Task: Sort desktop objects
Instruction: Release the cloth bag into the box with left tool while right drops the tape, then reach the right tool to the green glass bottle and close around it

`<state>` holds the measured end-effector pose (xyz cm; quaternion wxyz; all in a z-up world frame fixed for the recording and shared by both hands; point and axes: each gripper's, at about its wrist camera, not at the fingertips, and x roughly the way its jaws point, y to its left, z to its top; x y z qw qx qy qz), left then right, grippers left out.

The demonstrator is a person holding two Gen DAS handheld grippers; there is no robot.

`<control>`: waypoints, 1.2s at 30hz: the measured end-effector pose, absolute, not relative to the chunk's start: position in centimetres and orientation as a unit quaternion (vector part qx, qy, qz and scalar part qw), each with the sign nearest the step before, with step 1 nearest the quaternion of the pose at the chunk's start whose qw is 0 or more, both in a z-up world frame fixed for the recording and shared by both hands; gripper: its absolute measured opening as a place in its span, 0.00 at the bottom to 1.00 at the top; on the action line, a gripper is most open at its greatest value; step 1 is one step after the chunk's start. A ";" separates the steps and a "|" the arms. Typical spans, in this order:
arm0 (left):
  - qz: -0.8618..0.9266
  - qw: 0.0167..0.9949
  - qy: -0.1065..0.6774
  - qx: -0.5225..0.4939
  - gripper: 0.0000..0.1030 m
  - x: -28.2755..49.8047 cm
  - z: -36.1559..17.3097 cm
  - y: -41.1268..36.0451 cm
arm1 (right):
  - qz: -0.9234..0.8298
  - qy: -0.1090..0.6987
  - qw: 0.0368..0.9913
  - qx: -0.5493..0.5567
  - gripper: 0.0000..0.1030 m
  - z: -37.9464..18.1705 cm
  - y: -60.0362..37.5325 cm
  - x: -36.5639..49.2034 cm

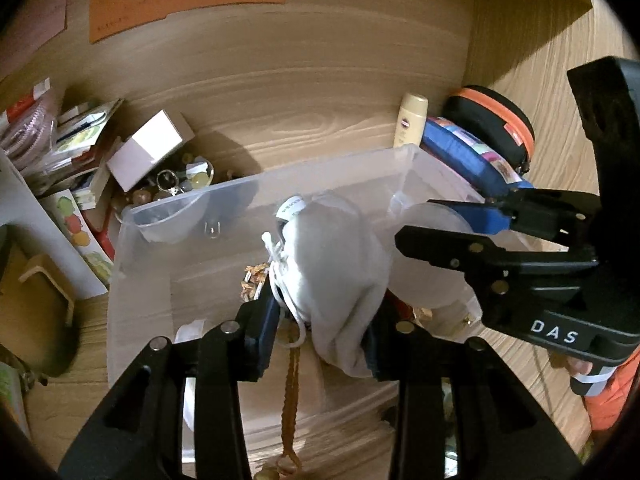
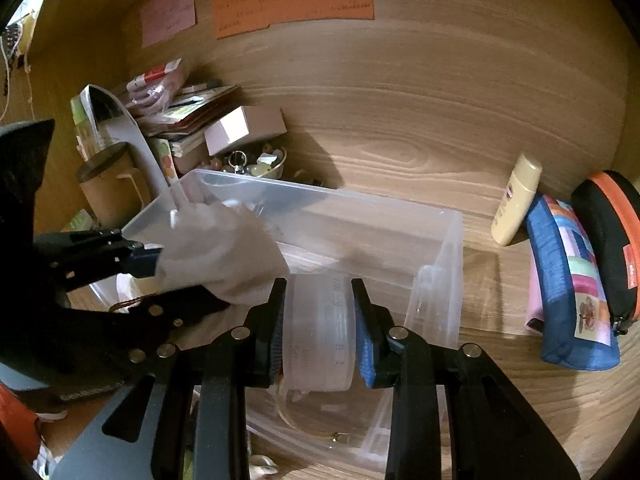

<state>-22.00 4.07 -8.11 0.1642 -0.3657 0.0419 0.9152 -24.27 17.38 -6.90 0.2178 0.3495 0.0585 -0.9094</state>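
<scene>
One grey pouch (image 1: 340,272) pinched by left gripper (image 1: 320,320), over one clear bin (image 1: 192,208). Right gripper (image 2: 320,328) clamps the bin's rim. At 2 o'clock: one lotion bottle (image 2: 516,200), two zip cases (image 2: 568,280).

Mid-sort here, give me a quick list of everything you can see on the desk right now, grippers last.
Storage bin: 1, clear plastic, desk centre.
Drawstring pouch: 1, grey-white, over the bin.
Round container: 1, translucent, at bin's near edge.
Lotion bottle: 1, cream, leaning on back wall.
Pencil case: 1, blue patchwork, right.
Zip case: 1, black and orange, far right.
Small box: 1, white, back left.
Bead bowl: 1, back left.
Left gripper: holds pouch.
Right gripper: holds container.
</scene>
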 end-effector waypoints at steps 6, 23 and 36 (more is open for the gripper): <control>0.920 0.164 0.036 -0.354 0.44 -21.4 -7.7 3.3 | -0.911 0.057 0.219 0.345 0.29 -6.6 17.4 -24.1; 0.941 0.143 0.032 -0.306 0.71 -20.2 -5.7 2.0 | -0.927 0.056 0.203 0.309 0.54 -5.6 17.6 -23.2; 0.944 0.138 0.038 -0.296 0.90 -19.5 -5.4 2.0 | -0.946 0.084 0.154 0.273 0.80 -5.2 17.5 -22.6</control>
